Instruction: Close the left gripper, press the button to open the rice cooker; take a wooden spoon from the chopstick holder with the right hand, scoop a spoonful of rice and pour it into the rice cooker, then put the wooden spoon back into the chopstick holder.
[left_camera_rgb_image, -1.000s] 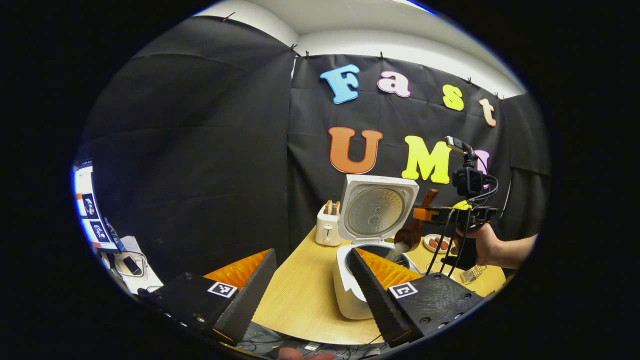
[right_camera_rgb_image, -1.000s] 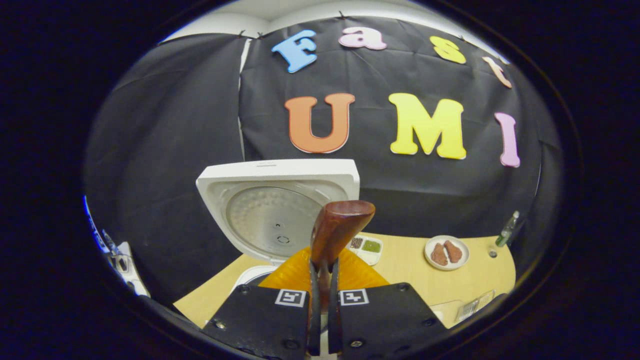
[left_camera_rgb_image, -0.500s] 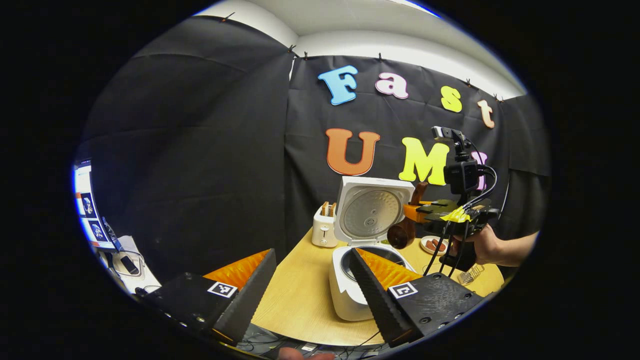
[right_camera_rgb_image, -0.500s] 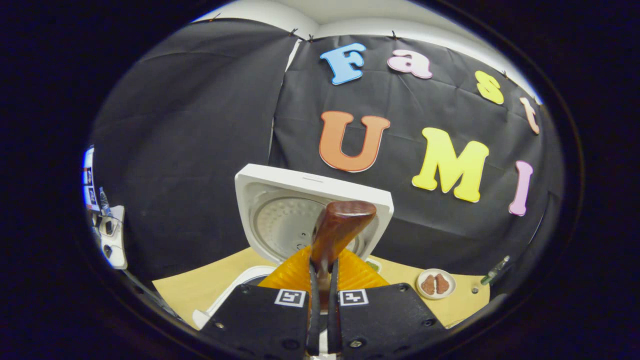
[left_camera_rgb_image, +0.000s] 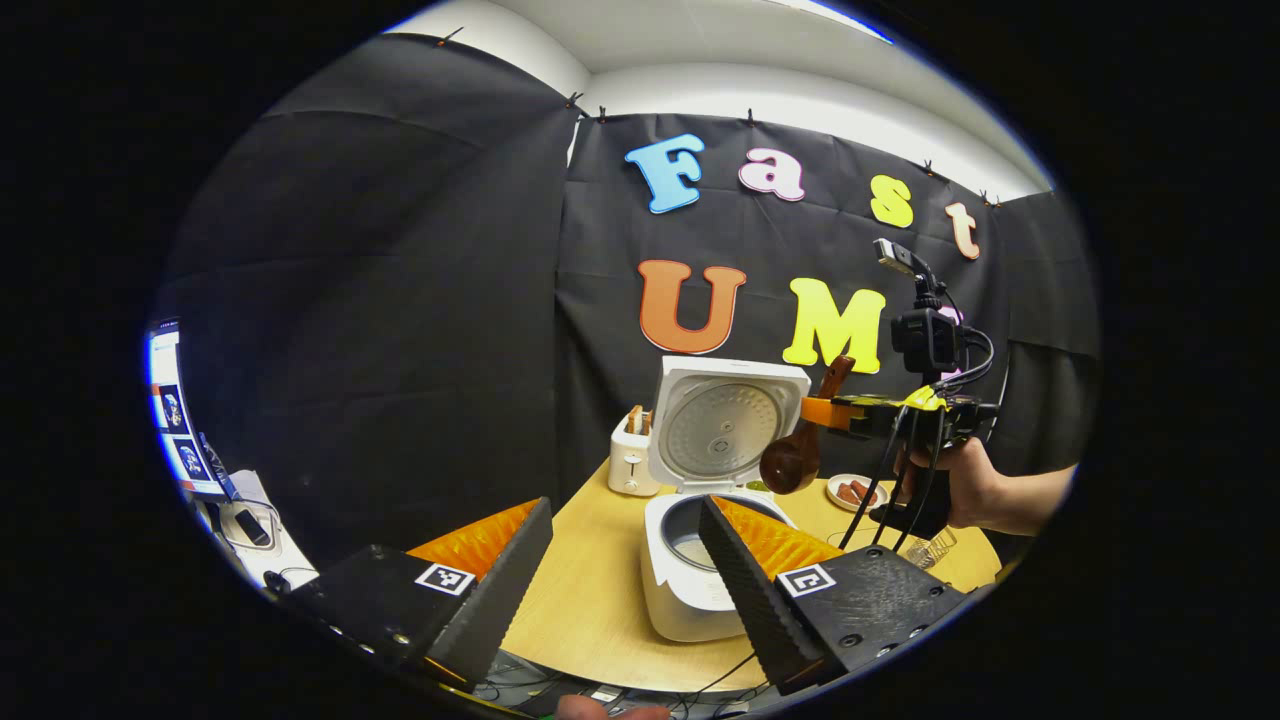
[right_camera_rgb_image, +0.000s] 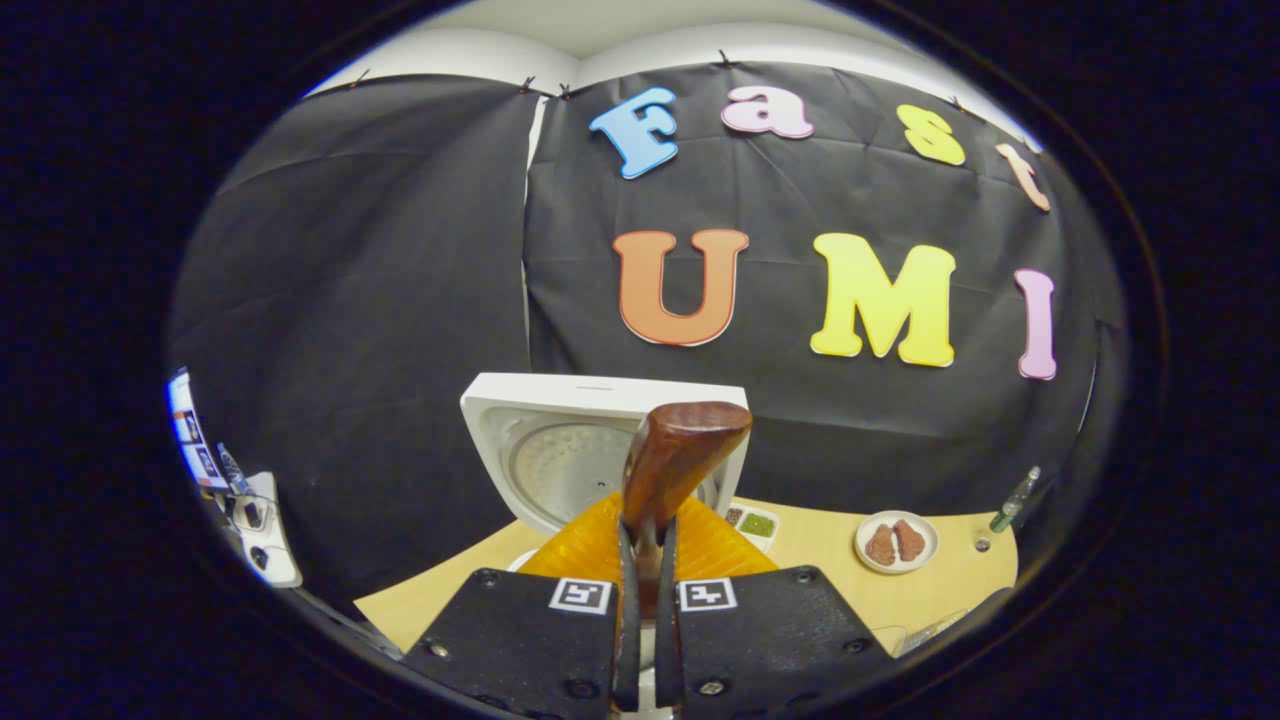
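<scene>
The white rice cooker (left_camera_rgb_image: 665, 595) stands on the wooden table with its lid (left_camera_rgb_image: 725, 425) upright and open; the lid (right_camera_rgb_image: 560, 450) also rises in front of the right gripper. A little white rice lies in the pot (left_camera_rgb_image: 690, 540). My right gripper (left_camera_rgb_image: 822, 410), held by a hand (left_camera_rgb_image: 965, 485), is shut on the wooden spoon's handle (right_camera_rgb_image: 685, 450). The spoon's bowl (left_camera_rgb_image: 788, 467) hangs tilted down, above and right of the pot. In its own view the right gripper (right_camera_rgb_image: 645, 560) clamps the handle upright. My left gripper (left_camera_rgb_image: 625, 560) stands wide open in front of the cooker, holding nothing.
A white toaster (left_camera_rgb_image: 628, 455) with bread stands left of the lid. Behind the cooker are a compartment dish (right_camera_rgb_image: 750, 520), a plate of meat (right_camera_rgb_image: 895, 542) and a small bottle (right_camera_rgb_image: 1015, 495). A wire holder (left_camera_rgb_image: 935, 548) stands near the table's right edge.
One second ago rice was falling from the tipped spoon into the pot. The right gripper has since lifted the spoon higher above the cooker. The left gripper stays open.
</scene>
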